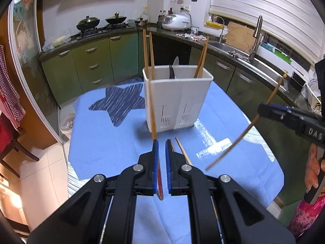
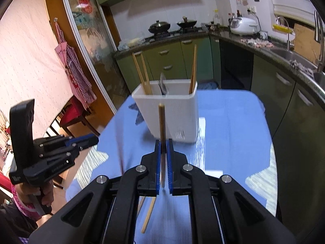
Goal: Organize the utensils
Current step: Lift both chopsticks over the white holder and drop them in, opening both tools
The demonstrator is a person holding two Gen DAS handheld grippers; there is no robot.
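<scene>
A white utensil caddy [image 1: 178, 101] [image 2: 168, 113] stands on the blue tablecloth [image 1: 113, 148]. It holds upright chopsticks [image 1: 150, 55], a black fork [image 1: 171, 71] and a pale spoon. My left gripper [image 1: 161, 142] [image 2: 95, 139] hovers in front of the caddy, shut on a chopstick [image 1: 152, 111] that rises along the caddy's left front. My right gripper [image 2: 163, 142] [image 1: 261, 109] is shut on another chopstick [image 2: 161, 122] [image 1: 233, 144], lifted above the table. Two loose chopsticks [image 1: 183, 151] [image 2: 149, 213] lie on the cloth below the grippers.
A dark star patch [image 1: 119, 103] marks the cloth left of the caddy. Green cabinets and a counter with woks, a rice cooker [image 1: 176, 21] and a sink [image 1: 258, 61] wrap around behind. A chair [image 2: 75, 113] stands left of the table. A person's hand [image 1: 313, 168] grips the right handle.
</scene>
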